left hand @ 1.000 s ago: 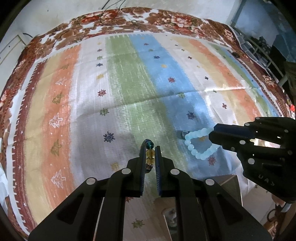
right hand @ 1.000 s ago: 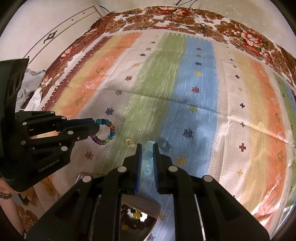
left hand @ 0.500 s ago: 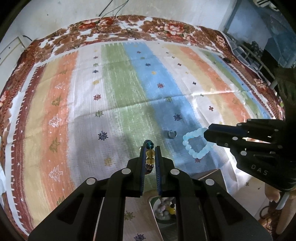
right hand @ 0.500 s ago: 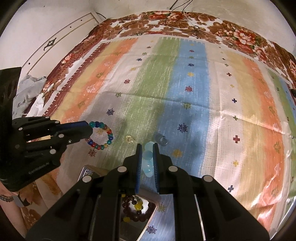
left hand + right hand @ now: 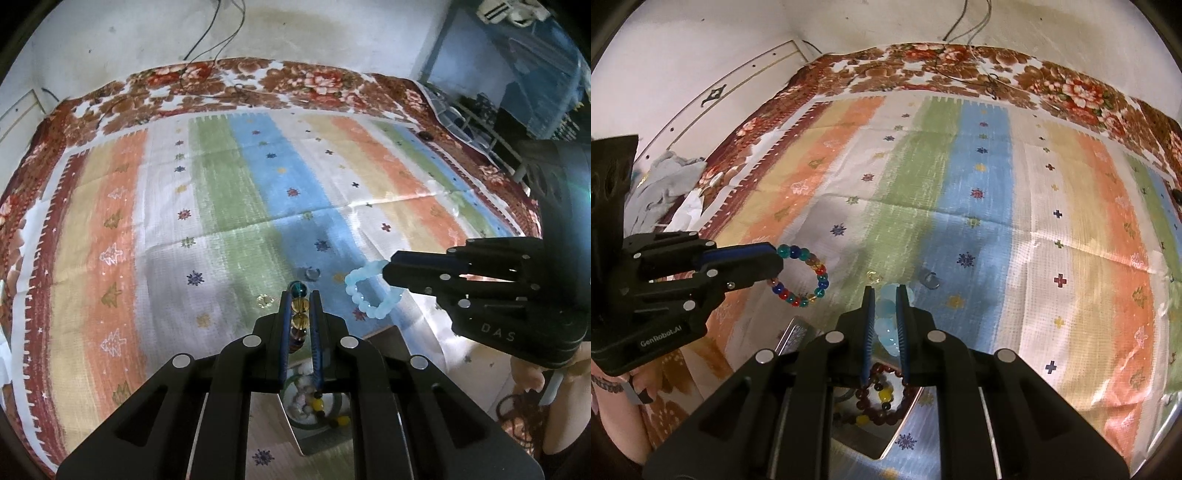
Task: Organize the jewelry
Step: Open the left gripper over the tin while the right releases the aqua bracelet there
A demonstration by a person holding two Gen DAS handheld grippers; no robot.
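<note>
Nearest the cameras, a metal tray [image 5: 798, 334] is lying on the striped cloth [image 5: 236, 206], holding a dark red bead bracelet [image 5: 882, 398] with yellow beads and other jewelry too hidden to name. Above the tray, the left tool [image 5: 300, 295] is pinching a multicoloured bead bracelet [image 5: 803, 275] between nearly closed fingers, its loop hanging edge-on to that tool's own camera and showing as a full ring from the right. Right of it, the right tool [image 5: 885, 293] is gripping a pale blue bead bracelet [image 5: 365, 291] the same way, the loop dangling clear of the cloth. Both tools are angling steeply downward, each held by a hand at the frame edge. Just beyond the tray, a small gold ring [image 5: 265, 301] and a clear ring [image 5: 312, 272] are lying flat on the cloth, near each other. Farther off, the floral blanket [image 5: 258, 79] is bordering the cloth.
</note>
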